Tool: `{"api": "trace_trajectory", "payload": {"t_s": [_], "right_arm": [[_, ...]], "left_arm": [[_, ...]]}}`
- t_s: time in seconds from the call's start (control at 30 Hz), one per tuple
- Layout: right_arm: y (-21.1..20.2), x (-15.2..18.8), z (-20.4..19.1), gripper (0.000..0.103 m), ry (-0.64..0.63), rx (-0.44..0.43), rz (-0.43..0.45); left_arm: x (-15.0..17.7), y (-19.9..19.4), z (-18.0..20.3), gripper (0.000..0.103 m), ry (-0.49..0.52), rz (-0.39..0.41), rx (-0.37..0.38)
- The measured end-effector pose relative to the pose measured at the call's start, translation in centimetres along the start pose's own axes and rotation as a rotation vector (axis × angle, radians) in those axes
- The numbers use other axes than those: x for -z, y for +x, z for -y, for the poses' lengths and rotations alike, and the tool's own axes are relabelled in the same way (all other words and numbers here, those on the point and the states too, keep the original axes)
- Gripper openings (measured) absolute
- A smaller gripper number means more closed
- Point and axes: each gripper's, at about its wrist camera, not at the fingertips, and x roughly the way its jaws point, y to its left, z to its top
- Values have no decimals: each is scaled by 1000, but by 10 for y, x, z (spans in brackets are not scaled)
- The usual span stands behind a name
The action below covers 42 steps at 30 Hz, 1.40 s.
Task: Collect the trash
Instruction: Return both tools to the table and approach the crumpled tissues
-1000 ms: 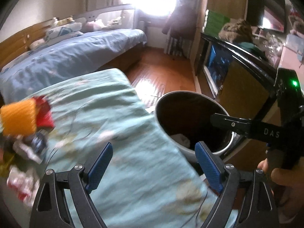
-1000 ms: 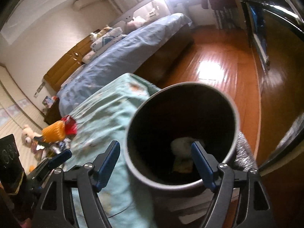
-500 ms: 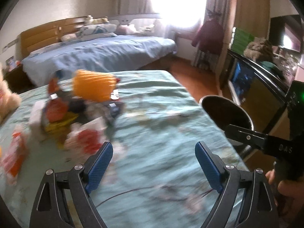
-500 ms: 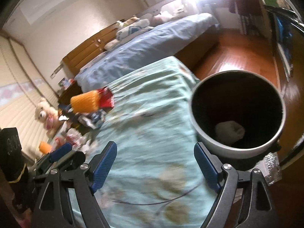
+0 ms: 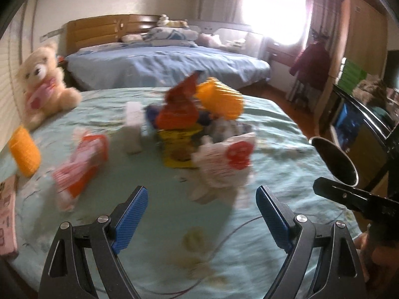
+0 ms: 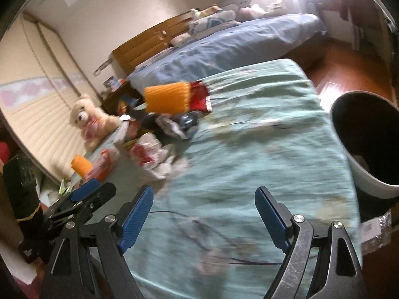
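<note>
A pile of trash lies on the teal bedspread (image 5: 261, 129): a white-and-red wrapper (image 5: 224, 164), a yellow wrapper (image 5: 178, 149), a red-orange bag (image 5: 178, 109), an orange ribbed cup (image 5: 219, 99), a white box (image 5: 133, 129) and an orange-and-white packet (image 5: 79, 164). My left gripper (image 5: 202, 214) is open and empty, just short of the white-and-red wrapper. My right gripper (image 6: 204, 214) is open and empty over bare bedspread, with the pile (image 6: 159, 154) ahead on its left. The dark round bin (image 6: 369, 182) stands off the bed's right edge.
A teddy bear (image 5: 42, 84) sits at the bed's far left, with a second orange cup (image 5: 25, 154) and a pink book (image 5: 7, 224) near the left edge. A blue bed (image 5: 162, 67) lies beyond. A black cabinet (image 5: 361, 124) flanks the wooden floor on the right.
Both views have swung left, away from the bin and toward the trash pile. The bin has slid to the right edge and the pile now lies ahead of my left gripper.
</note>
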Motion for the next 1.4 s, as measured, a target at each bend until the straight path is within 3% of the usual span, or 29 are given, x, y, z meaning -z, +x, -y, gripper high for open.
{"api": "trace_trajectory", "payload": {"t_s": [0.57,1.07,1.13,1.2,1.23,1.27,1.3,1.4], "right_arm": [[62,1,-63,85,-121,-51,-89],[95,-15,-76,84,-131,-11,-125],[98,-15,-78,81,-139,-6,-126],[99,-15,-77,69,-136,-17,-133],[100,-14,-76,56,-129,-27,-140],[100,-14,-75,42,-125,-36,-145],[100,-14,-74,41,-120,-46,-145],[92,-11,-72,36,-127,-60,-126]], "left_arm": [[2,-10,-66,89,-107,-2,-121],[-24,36,-119,88,-160,-45,-207],[-27,45,-122,85,-158,-58,-218],[-28,52,-124,60,-163,-73,-194],[-28,55,-124,55,-161,-82,-181],[-28,58,-124,42,-158,-90,-172],[-27,60,-123,32,-156,-100,-158],[-24,57,-120,30,-144,-85,-143]]}}
